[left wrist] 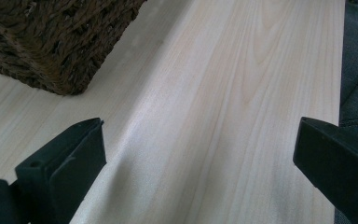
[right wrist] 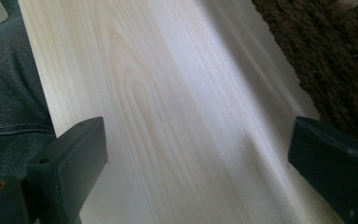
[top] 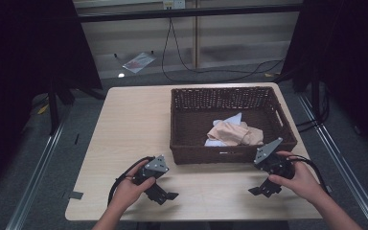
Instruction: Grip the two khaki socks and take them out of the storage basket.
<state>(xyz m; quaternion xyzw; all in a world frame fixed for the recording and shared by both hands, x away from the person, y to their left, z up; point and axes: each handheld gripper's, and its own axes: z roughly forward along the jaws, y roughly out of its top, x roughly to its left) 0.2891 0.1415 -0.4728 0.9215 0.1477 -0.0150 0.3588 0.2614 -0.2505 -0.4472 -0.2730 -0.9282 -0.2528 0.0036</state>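
High view, basket: a dark wicker basket [top: 230, 122] stands on the pale wooden desk [top: 129, 129], toward its right and far half; inside lies crumpled peach cloth [top: 232, 132] with a bit of white and pale blue under it.
High view, claws: the left claw [top: 165, 194] and the right claw [top: 263, 188] rest low over the near strip of desk, each held in a hand, tips turned inward toward each other.
High view, the deciding relation: the cloth lies beyond both claws, past the basket's near wall; the right claw sits just below the basket's near right corner, so I judge it the nearer one for a reach over the rim.
Left gripper view: left claw [left wrist: 198, 154] has its jaws spread wide with bare desk between; the basket's corner [left wrist: 51, 42] lies ahead and to the upper left.
Right gripper view: right claw [right wrist: 198, 158] likewise gapes wide, gripping nothing; the basket's wall [right wrist: 326, 60] runs along the upper right.
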